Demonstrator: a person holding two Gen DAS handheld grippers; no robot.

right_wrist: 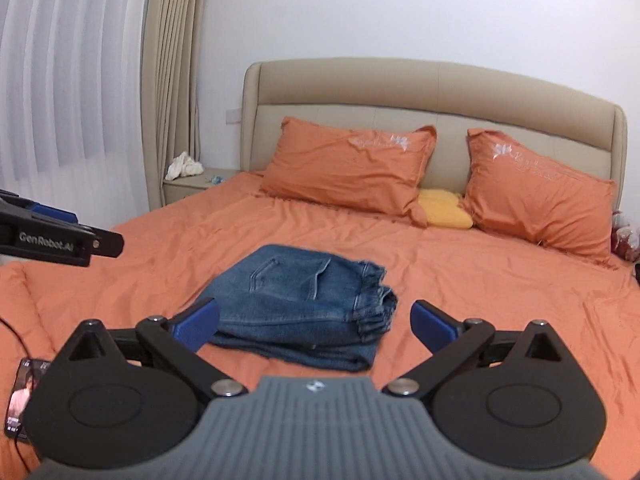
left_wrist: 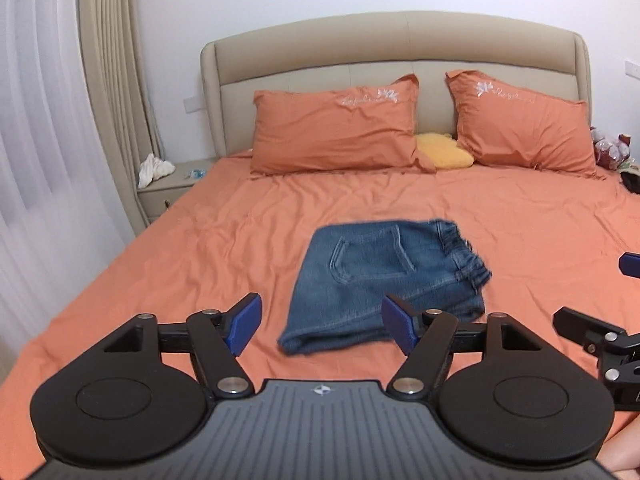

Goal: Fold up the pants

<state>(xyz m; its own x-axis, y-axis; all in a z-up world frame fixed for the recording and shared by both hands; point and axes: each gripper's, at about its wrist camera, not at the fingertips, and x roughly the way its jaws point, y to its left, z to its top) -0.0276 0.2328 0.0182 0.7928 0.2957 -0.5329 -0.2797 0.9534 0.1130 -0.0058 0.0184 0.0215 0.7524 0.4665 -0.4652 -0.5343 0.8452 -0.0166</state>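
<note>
Blue denim pants (left_wrist: 384,276) lie folded into a compact stack on the orange bedsheet (left_wrist: 200,248), back pocket up and elastic waistband to the right. My left gripper (left_wrist: 322,326) stands open in front of the stack's near edge, nothing between its blue pads. In the right wrist view the same pants (right_wrist: 304,304) rest in a layered pile, and my right gripper (right_wrist: 316,326) is open wide just short of them, not touching. The right gripper's fingers (left_wrist: 588,328) show at the right edge of the left wrist view; the left gripper's body (right_wrist: 60,236) enters the right wrist view from the left.
Two orange pillows (left_wrist: 336,128) (left_wrist: 520,124) and a yellow cushion (left_wrist: 442,150) lean on the beige headboard (left_wrist: 392,44). A nightstand (left_wrist: 168,188) with a white cloth stands left by the curtains. A phone (right_wrist: 22,396) with a cable lies on the sheet at lower left.
</note>
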